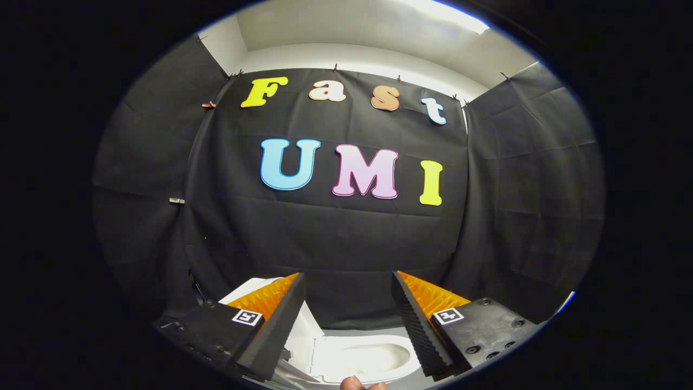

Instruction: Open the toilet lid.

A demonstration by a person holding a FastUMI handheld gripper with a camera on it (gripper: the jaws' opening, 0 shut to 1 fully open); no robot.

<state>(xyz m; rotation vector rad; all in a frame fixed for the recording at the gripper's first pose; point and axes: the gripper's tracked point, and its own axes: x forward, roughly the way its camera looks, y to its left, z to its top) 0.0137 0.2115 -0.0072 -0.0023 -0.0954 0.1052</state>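
Note:
A white toilet (357, 360) lies low between and below my fingers, and the hollow of its bowl (379, 355) is in plain sight. A white upright panel, which looks like the raised lid (309, 325), stands at the bowl's left end, just behind the left finger. More white (246, 288), probably the tank, peeks out past that finger. My gripper (346, 292) hangs open above the toilet with a wide gap and nothing between the fingers. It touches neither lid nor bowl.
Black cloth walls (335, 238) close the booth behind and on both sides of the toilet. A person's fingertip (354, 383) shows just under the bowl. A strip of grey floor (368, 329) runs between toilet and back wall.

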